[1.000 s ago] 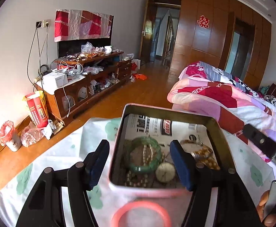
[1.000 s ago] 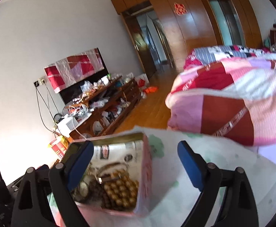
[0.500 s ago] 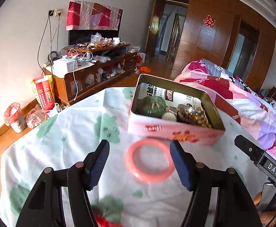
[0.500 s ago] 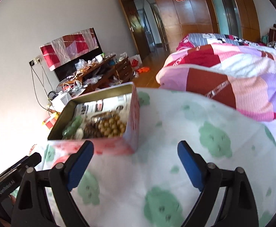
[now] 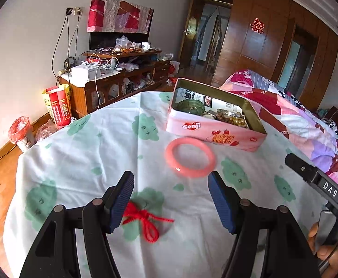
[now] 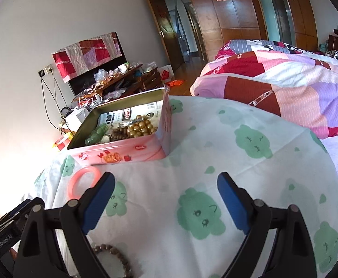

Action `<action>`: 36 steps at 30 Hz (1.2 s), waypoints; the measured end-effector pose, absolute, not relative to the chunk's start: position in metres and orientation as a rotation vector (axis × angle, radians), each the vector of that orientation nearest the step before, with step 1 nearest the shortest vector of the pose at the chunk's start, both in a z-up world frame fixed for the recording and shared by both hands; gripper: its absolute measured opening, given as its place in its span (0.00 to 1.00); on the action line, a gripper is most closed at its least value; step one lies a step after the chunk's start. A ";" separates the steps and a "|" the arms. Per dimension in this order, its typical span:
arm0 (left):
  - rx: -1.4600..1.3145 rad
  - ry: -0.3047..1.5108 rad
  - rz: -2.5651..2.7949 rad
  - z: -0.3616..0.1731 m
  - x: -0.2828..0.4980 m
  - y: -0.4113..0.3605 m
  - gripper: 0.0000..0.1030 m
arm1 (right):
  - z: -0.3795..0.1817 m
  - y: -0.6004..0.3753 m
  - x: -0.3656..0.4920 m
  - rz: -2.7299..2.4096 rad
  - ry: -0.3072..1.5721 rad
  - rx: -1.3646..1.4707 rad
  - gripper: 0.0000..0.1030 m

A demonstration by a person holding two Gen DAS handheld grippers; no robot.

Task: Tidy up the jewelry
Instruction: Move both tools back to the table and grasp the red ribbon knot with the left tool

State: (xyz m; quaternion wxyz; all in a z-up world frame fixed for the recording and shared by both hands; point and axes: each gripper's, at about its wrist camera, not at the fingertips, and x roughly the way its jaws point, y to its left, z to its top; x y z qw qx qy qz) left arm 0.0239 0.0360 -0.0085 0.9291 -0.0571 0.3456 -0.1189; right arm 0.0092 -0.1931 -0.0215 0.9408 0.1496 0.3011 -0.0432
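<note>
- My left tongs (image 5: 170, 199) had pulled back from over the tin and hung wide and empty above the desk's (image 5: 80, 153) near edge; the right tongs (image 6: 165, 202) were equally wide, holding nothing.
- Nearest me, a red string knot (image 5: 145, 220) had come into view beside the left tongs' left pad, and a brown bead bracelet (image 6: 115, 254) lay under the right tongs.
- The pink bangle (image 5: 189, 156) lay flat just before the tin, towards the desk's middle.
- The pink tin (image 5: 215, 134) sat open near the far edge, holding a green bangle (image 5: 189, 107) and gold beads (image 5: 235, 119).
- I judged three pieces still outside; nothing blocked them.
- Beyond were the bed (image 5: 296, 115) and a cluttered cabinet (image 5: 113, 78).
</note>
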 end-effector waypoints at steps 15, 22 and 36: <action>-0.051 0.774 -0.237 -0.029 -0.013 0.081 0.65 | -0.022 -0.191 -0.014 -0.050 0.612 0.337 0.90; -0.081 0.801 -0.283 -0.033 -0.011 0.079 0.65 | -0.022 -0.187 -0.021 -0.014 0.638 0.349 0.74; -0.049 0.925 -0.223 -0.043 0.022 0.053 0.18 | -0.030 -0.186 -0.027 0.036 0.674 0.378 0.61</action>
